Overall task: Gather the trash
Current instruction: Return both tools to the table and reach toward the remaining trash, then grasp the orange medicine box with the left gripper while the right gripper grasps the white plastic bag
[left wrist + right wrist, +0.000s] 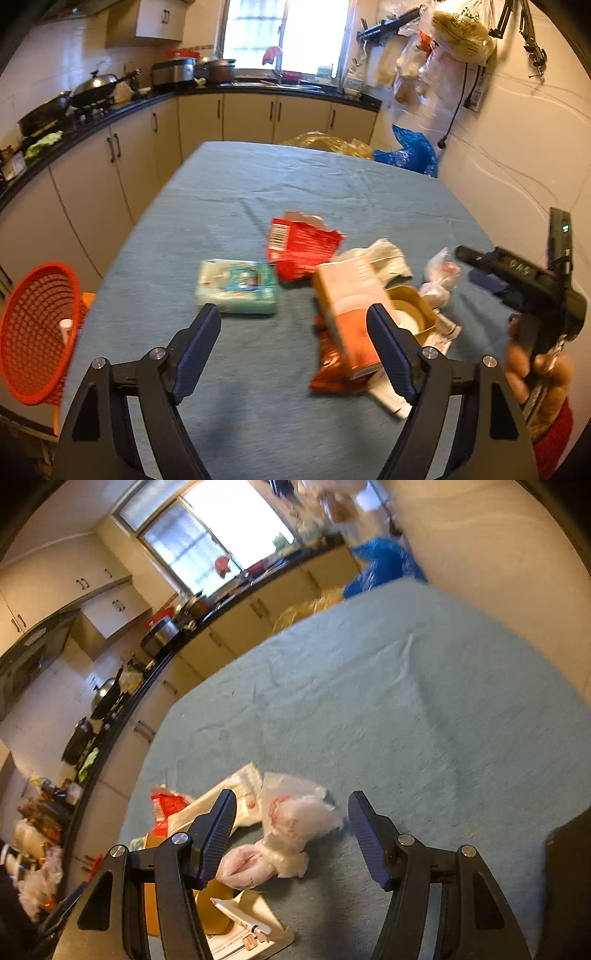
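No words on the trash can be read. A red wrapper (301,249) shows a white patch with a bar code, and the flat card (251,936) near the right tongs has small red print that is too blurry to read.

The left tongs (293,332) are wide apart and hold nothing. Just ahead of them, between the two tips, lies a soft green tissue pack (238,286). An orange box (349,315) lies right by the right-side tip, on top of a crinkly orange bag (332,369). Behind the box sits a gold tin (412,310) with something white inside. The red wrapper is a bit farther ahead.

The right tongs (291,834) are also wide apart and hold nothing. A crumpled white plastic bag (295,823) with red marks lies between the tips, close to the left-side tip.

All the trash lies on a table with a blue-green cloth (295,184). A red basket (35,332) sits off the table edge, to the left of the left tongs. Far ahead are kitchen cupboards (251,114), pots (92,88) and a bright window (284,33).
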Motion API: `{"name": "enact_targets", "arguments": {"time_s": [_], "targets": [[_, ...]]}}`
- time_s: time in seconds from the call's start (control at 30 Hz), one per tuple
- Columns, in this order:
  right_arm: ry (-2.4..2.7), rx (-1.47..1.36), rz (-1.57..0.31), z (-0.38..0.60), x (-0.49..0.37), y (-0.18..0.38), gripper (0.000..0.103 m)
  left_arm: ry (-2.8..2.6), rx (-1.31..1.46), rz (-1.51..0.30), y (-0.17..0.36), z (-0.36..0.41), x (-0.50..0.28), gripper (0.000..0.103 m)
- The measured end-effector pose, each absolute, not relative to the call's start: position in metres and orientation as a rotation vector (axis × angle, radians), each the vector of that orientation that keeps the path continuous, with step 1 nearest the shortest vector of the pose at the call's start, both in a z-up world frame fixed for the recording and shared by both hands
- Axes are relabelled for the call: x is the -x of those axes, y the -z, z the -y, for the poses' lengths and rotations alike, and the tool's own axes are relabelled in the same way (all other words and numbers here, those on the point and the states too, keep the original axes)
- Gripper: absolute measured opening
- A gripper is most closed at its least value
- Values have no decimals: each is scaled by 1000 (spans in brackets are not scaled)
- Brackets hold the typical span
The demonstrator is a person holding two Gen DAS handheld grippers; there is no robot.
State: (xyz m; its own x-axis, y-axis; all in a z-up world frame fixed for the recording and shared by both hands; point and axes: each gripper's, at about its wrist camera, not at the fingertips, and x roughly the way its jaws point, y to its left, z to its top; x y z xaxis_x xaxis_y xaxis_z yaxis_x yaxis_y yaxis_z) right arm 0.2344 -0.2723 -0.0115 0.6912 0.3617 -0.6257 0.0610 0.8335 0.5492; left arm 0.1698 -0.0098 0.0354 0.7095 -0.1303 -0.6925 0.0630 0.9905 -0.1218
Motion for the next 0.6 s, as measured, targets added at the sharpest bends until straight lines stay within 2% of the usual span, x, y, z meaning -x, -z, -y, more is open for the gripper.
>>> {"name": "enact_targets", "arguments": {"time_s": [0.37, 0.4, 0.43, 0.47, 0.53, 0.6], "targets": [[-173, -532, -869, 259, -245, 30, 67, 145, 89, -874, -13, 44, -202, 83], [-175, -524, -877, 257, -245, 31, 61, 147, 80, -880, -11, 46, -204, 83], [-178, -518, -886, 256, -246, 33, 48, 148, 70, -885, -9, 49, -205, 83], [-184, -510, -900, 254, -247, 36, 42, 144, 60, -889, -6, 52, -207, 83], [-215, -521, -914, 252, -249, 40, 32, 146, 46, -885, -4, 55, -207, 83], [-224, -507, -900, 252, -246, 38, 29, 143, 29, -871, -2, 56, -207, 83]]}}
